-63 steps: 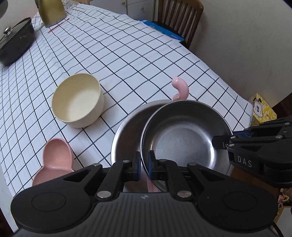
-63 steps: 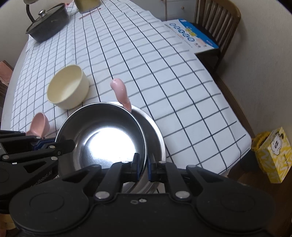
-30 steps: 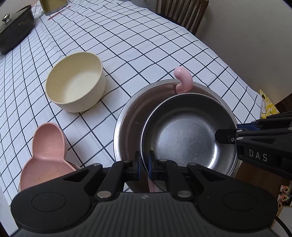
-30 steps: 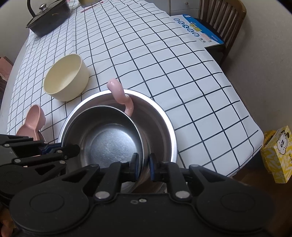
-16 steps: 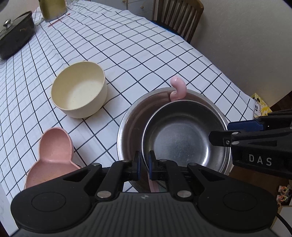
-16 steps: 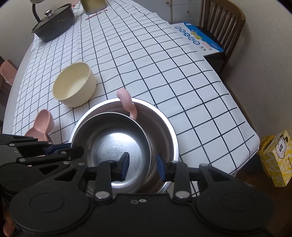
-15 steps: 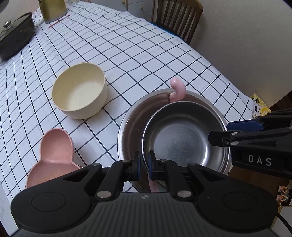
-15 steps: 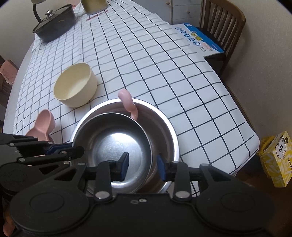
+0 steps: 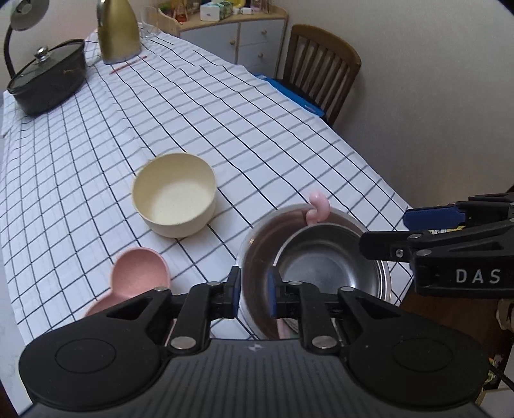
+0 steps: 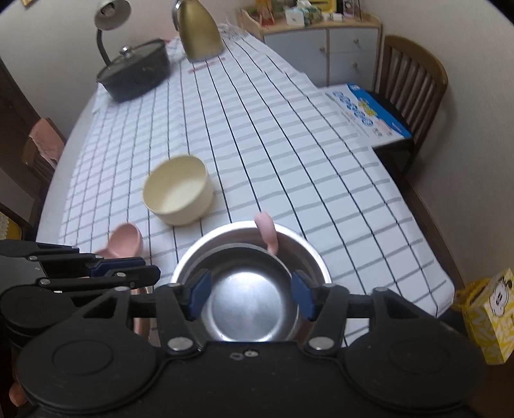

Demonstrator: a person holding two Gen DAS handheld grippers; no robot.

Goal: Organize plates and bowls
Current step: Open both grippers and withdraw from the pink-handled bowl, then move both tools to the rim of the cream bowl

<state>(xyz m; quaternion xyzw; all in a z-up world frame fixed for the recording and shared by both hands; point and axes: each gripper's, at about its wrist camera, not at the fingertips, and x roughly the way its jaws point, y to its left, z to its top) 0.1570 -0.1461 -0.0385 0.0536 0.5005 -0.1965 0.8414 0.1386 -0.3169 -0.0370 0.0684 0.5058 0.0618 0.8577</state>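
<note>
Dining room; long table under a white tablecloth with a dark grid, wooden chair at the far right side, pale cabinet against the back wall. Black lidded pot and gold kettle at the far end, desk lamp behind the pot.

Near the front edge: large steel bowl on the cloth, with a smaller steel bowl nested inside it, upright. Pink curved handle rising from under the far rim of the smaller bowl; the item it belongs to hidden. Cream bowl upright just beyond, apart from the steel pair. Pink dish at the near left, partly hidden behind the left gripper.

Left gripper: released, blue pads parted, astride the near-left rim of the large bowl; contact not discernible. Right gripper: released, jaws spread wide, above the nested bowls, grasping nothing. Yellow cartoon tissue box on the floor at the right. Blue printed box on the chair seat.
</note>
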